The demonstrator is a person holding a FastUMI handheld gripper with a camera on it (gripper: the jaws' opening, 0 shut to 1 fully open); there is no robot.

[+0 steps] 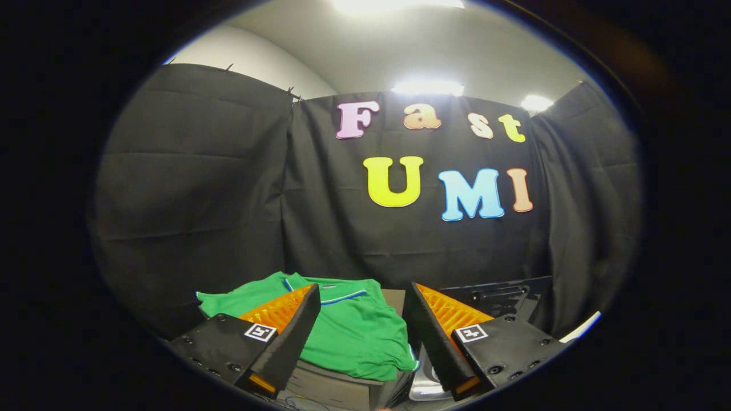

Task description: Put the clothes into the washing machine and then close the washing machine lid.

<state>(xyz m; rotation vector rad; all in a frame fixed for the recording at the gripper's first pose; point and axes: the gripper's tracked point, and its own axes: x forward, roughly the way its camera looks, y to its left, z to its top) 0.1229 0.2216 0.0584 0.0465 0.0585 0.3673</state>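
I had the gripper (pixel 362 297) with its fingers spread wide and nothing between them but air. Just ahead and below lay the green shirt (pixel 348 331), heaped on a grey surface (pixel 337 388) with open room above it. To the right a dark raised panel (pixel 497 297), possibly the washer lid, stood in the way. Black cloth walls (pixel 194 200) closed off everything beyond.

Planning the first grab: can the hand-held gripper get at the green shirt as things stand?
Probably yes. The hand-held gripper is open, and the green shirt lies on a raised surface between and just ahead of its fingers, with nothing lying over it or in the way.
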